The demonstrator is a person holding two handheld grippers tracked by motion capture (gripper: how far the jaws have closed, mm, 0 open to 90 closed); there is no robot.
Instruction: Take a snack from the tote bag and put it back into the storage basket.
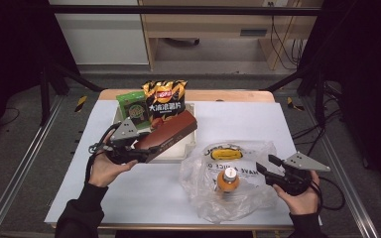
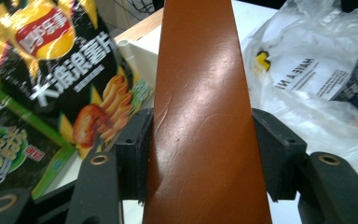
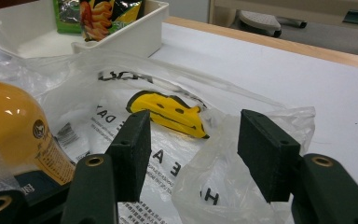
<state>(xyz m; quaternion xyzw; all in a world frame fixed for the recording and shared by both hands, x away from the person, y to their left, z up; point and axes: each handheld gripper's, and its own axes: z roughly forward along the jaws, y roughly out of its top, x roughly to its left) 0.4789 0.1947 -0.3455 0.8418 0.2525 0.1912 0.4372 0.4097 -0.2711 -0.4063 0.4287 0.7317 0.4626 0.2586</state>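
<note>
The white table (image 1: 144,198) carries everything. On it lies a clear plastic bag (image 1: 238,173), crumpled, with black letters and a yellow smiling face printed on it; an orange bottle (image 1: 227,181) with a pale cap lies in the bag. Behind it stands a white tray (image 1: 186,144), and in the tray stand upright a black and yellow chips bag (image 1: 164,101) and a smaller green packet (image 1: 131,110).

The brown box (image 1: 166,135) is long and flat, red-brown, with a shiny smooth surface that shows some fine creases and a bright reflection. It is held tilted above the tray's front left part, its far end pointing toward the chips bag. The left gripper (image 1: 138,153) is clamped on the near end of this box; in the left gripper view both black pads press against its two long sides.

The right gripper (image 1: 268,166) is at the right edge of the plastic bag. Its jaws stand apart, and a fold of the bag rises between them without being pressed.
</note>
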